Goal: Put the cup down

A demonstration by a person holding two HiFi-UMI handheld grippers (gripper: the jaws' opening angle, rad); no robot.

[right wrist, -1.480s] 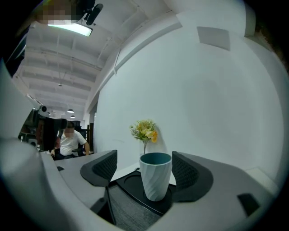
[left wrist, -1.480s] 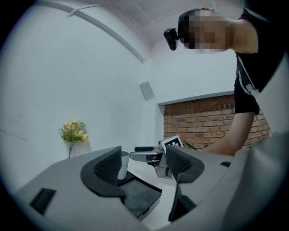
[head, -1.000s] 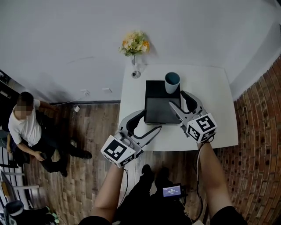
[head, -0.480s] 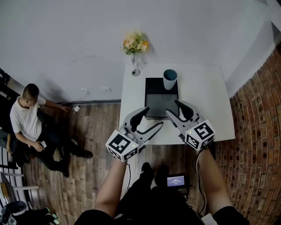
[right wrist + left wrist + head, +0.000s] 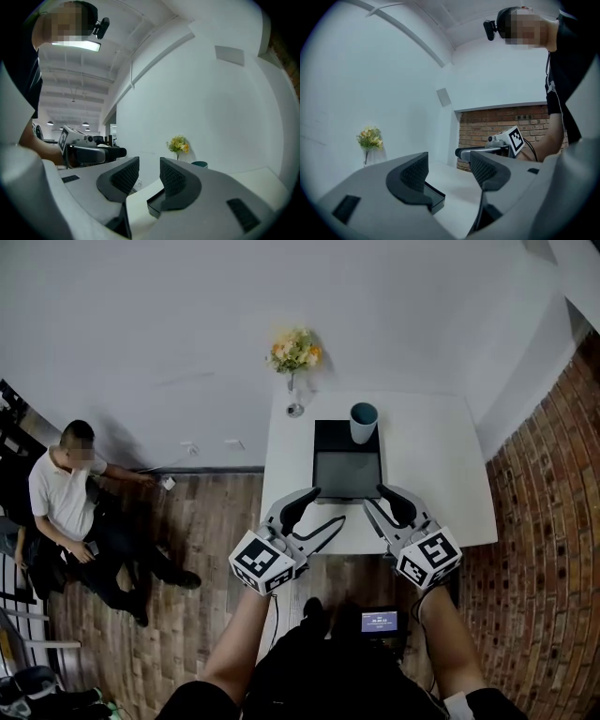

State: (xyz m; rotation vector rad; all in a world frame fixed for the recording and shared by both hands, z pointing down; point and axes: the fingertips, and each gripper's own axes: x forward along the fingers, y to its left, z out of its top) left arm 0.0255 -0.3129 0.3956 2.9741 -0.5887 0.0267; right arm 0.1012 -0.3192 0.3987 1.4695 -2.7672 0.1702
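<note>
A teal cup (image 5: pixel 363 421) stands upright on the far right corner of a black tray (image 5: pixel 347 472) on the white table (image 5: pixel 441 465); its rim (image 5: pixel 199 164) shows in the right gripper view. Neither gripper touches it. My left gripper (image 5: pixel 323 507) hovers at the table's near edge, open and empty (image 5: pixel 449 171). My right gripper (image 5: pixel 379 499) hangs near the tray's front right corner. Its jaws have just been closing, and a narrow gap (image 5: pixel 150 176) remains with nothing in it.
A small vase of yellow flowers (image 5: pixel 294 352) stands at the table's far left corner. A person (image 5: pixel 70 512) sits on the wooden floor side to the left. A brick wall (image 5: pixel 553 521) runs along the right.
Both grippers have drawn back from the tray toward the table's near edge. The right jaws have narrowed. The cup has stayed on the tray.
</note>
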